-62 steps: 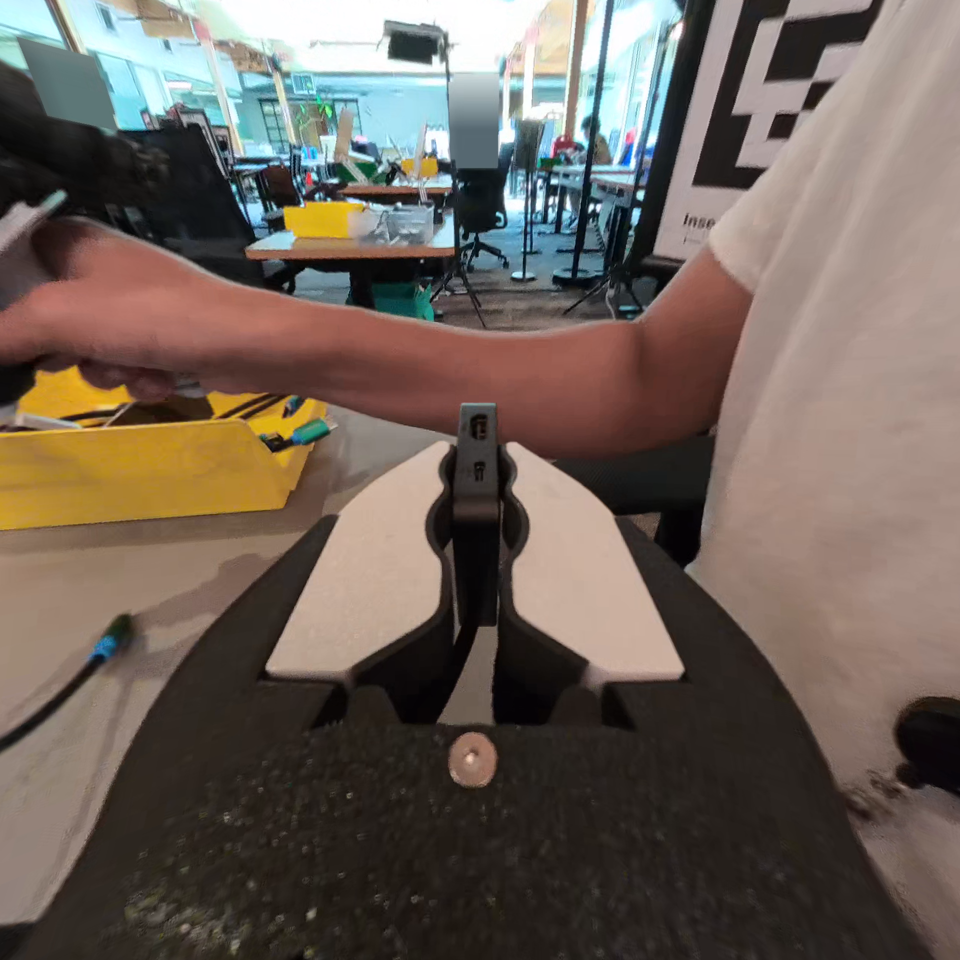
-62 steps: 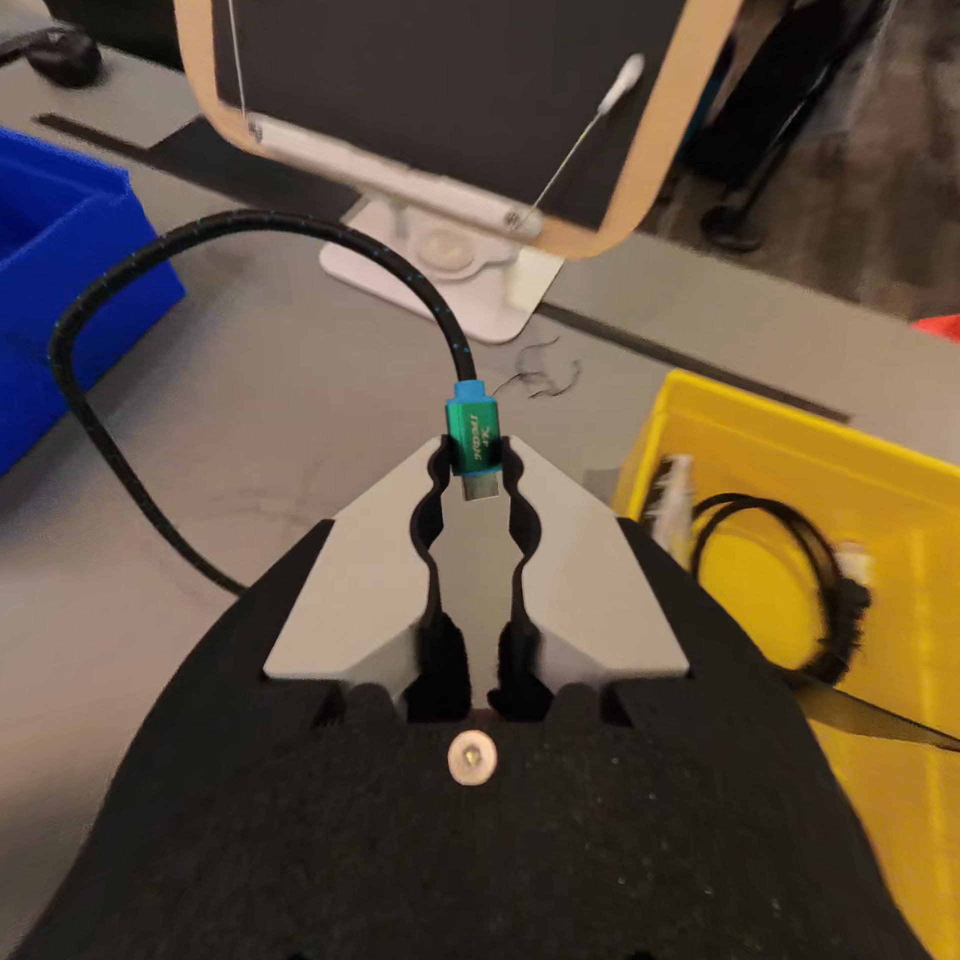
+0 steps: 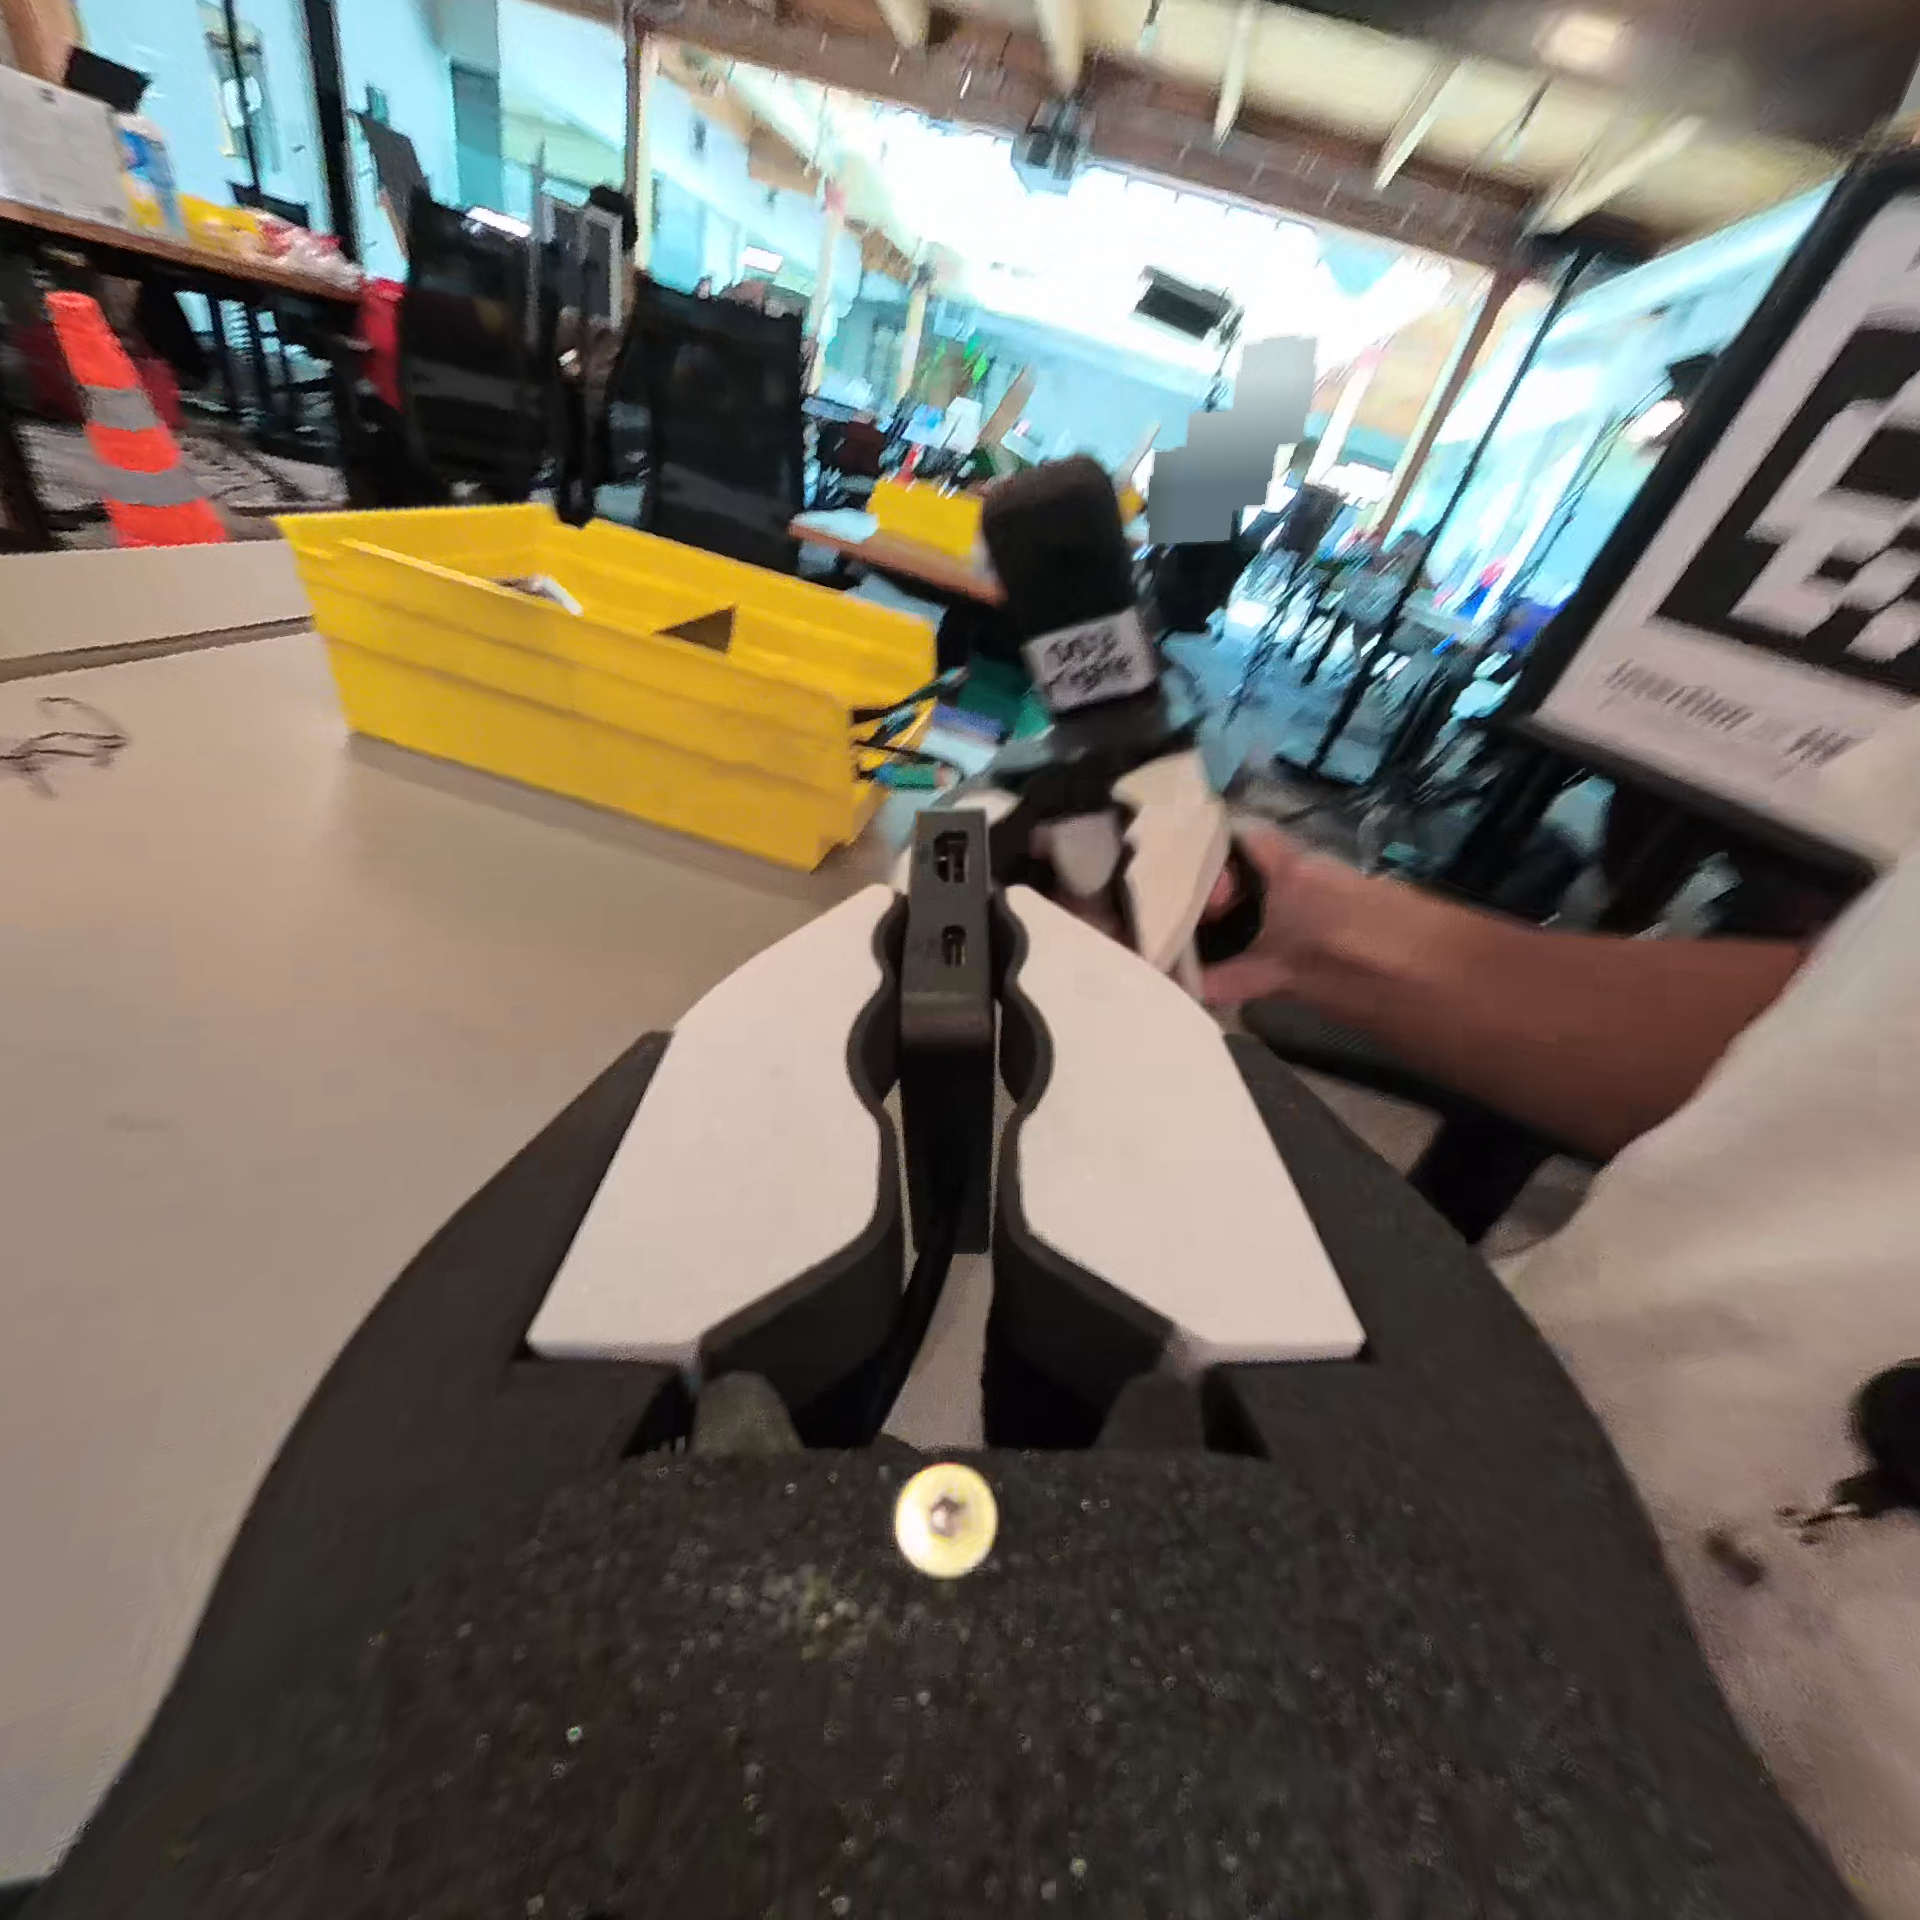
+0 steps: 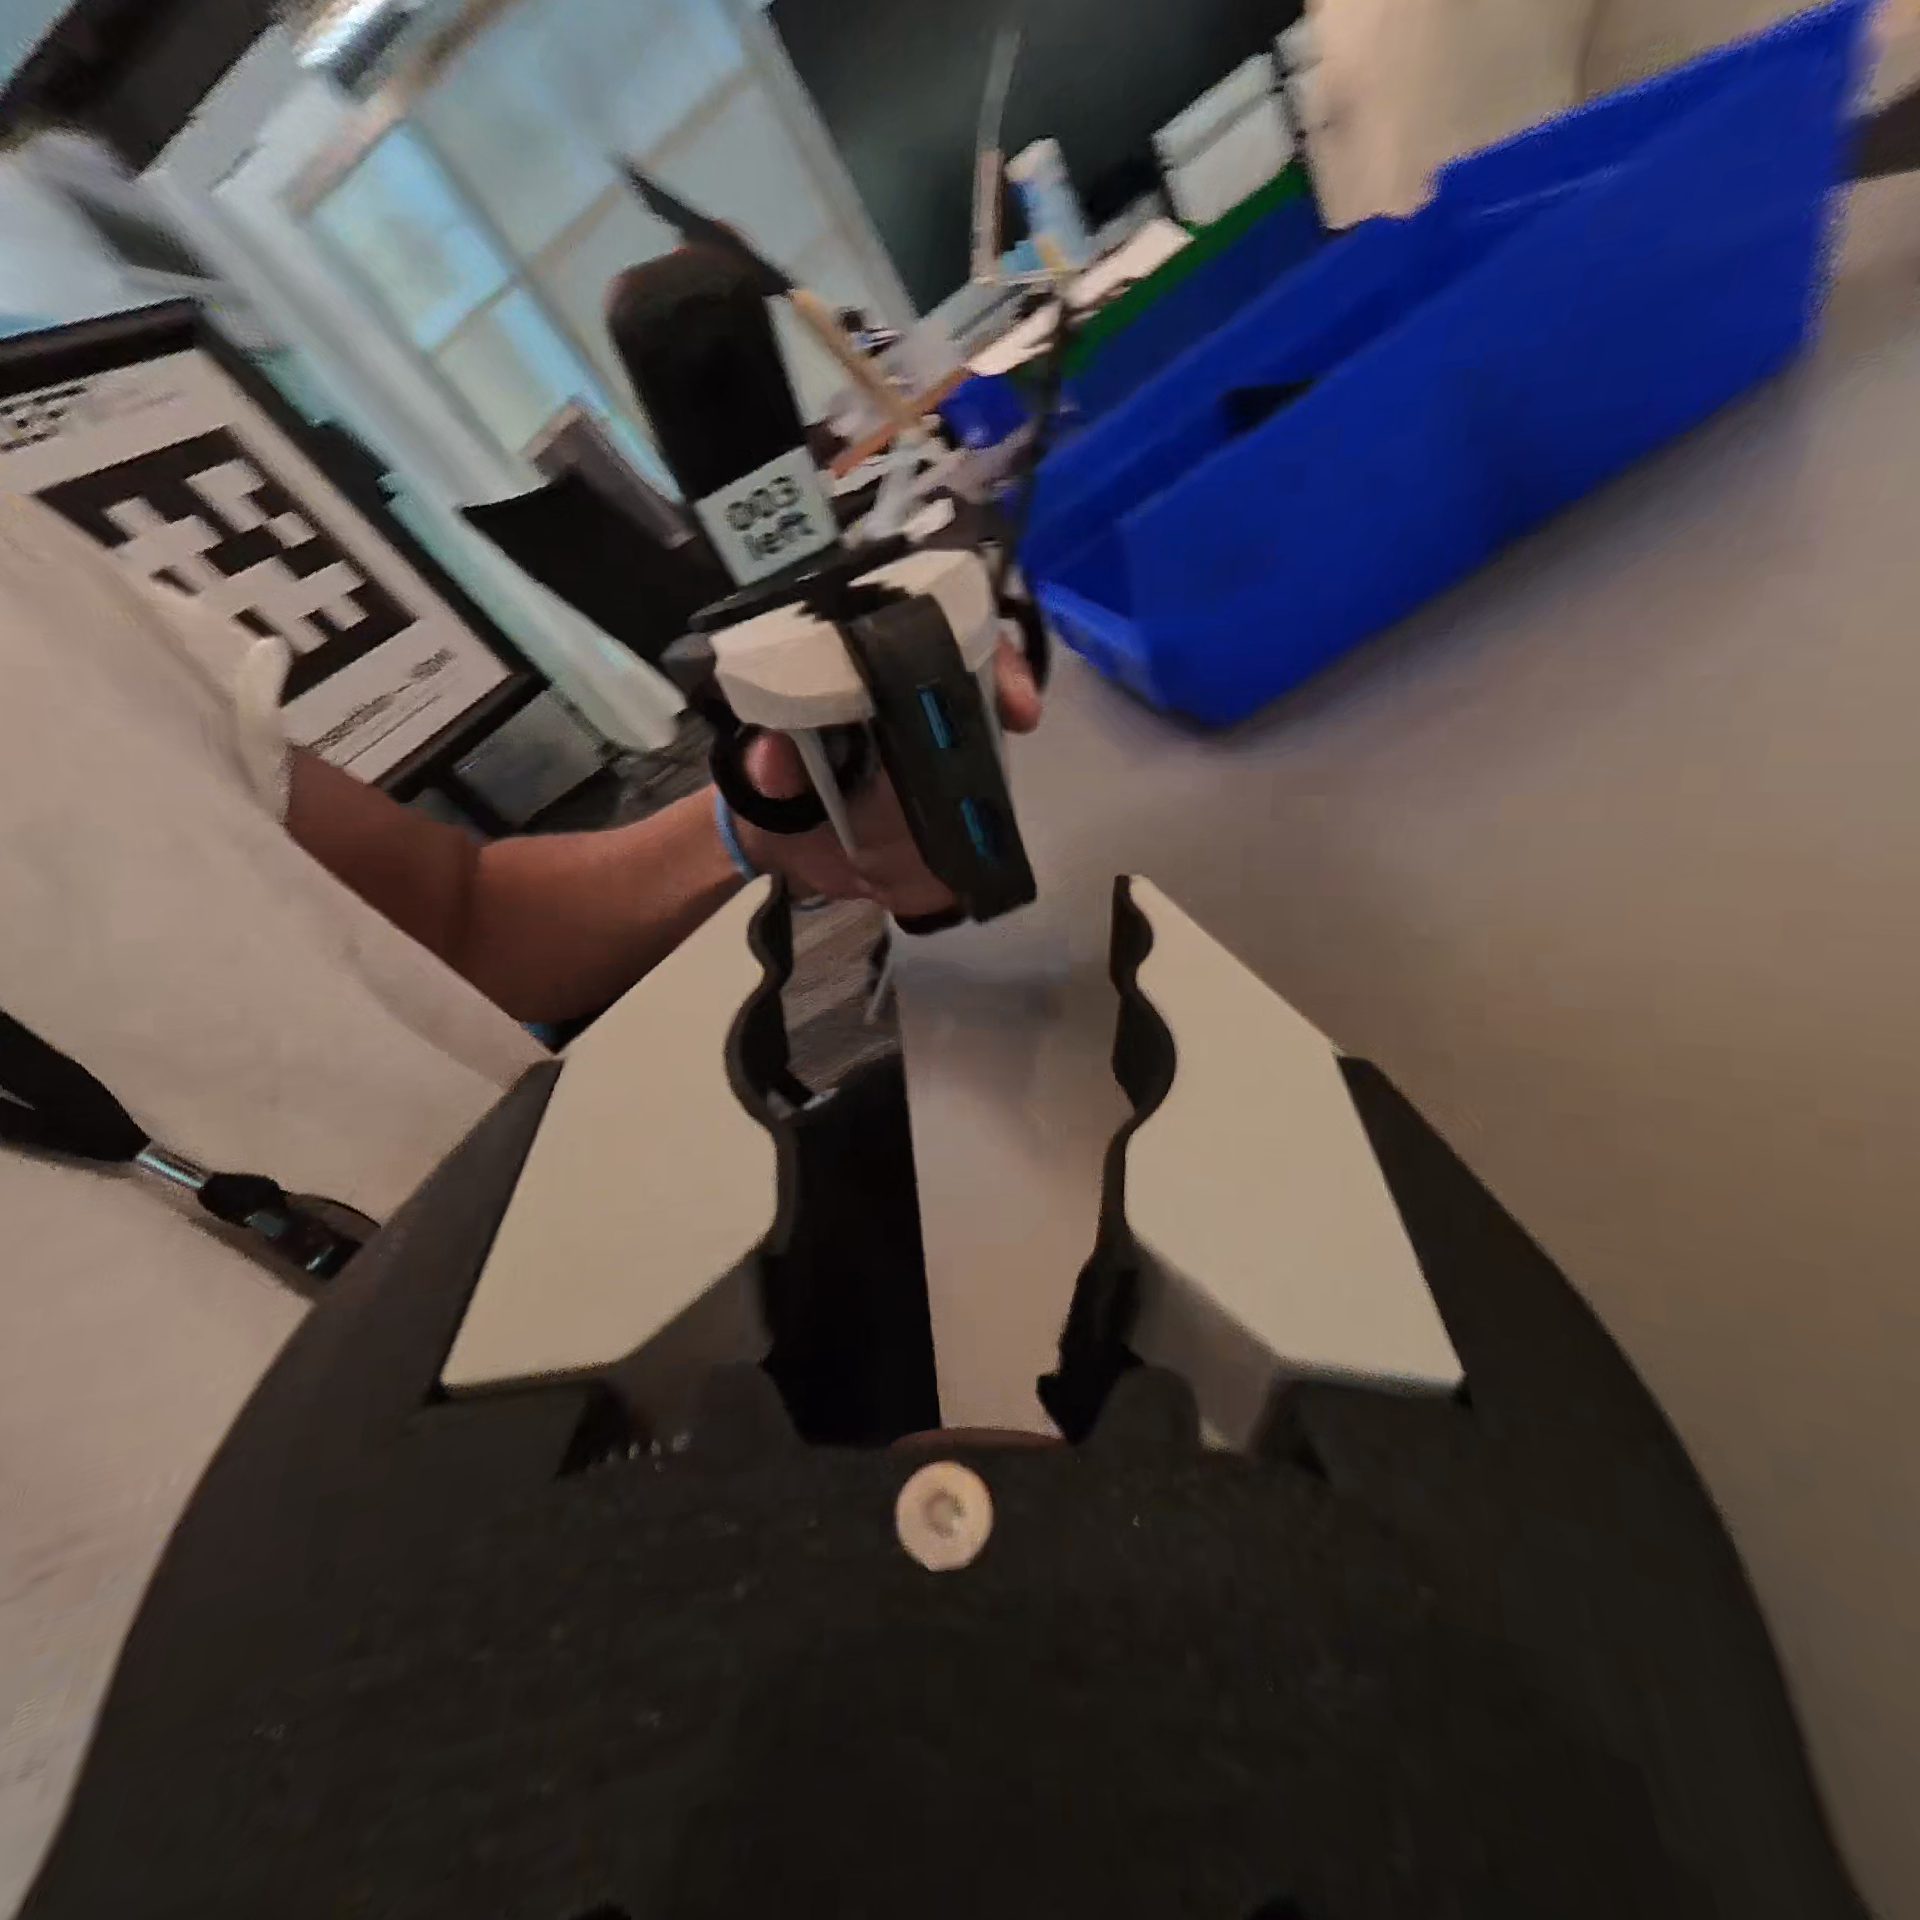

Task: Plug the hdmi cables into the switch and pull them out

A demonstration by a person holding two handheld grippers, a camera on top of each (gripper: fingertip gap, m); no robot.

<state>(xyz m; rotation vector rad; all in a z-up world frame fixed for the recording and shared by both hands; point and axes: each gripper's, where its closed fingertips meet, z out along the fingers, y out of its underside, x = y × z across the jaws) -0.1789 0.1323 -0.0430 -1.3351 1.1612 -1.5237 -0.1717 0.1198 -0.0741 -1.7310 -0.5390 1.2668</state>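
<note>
The left tool [image 3: 948,914] is clenched on the black switch [image 3: 943,940], which stands on edge between its fingers with two ports facing forward. Ahead and to its left, a yellow bin [image 3: 582,675] sits on the grey worktop [image 3: 260,987]. The right tool [image 4: 940,914] is released, its fingers apart and gripping nothing; the switch is just ahead of its tips, and a blue bin [image 4: 1403,436] lies further ahead to its right.

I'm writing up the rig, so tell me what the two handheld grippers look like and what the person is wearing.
Both the left gripper and right gripper have pale grey fingers with wavy black inner pads, a speckled black body and one silver screw. Each has a black upright handle with a small white label. The person wears a white short-sleeved shirt.
</note>
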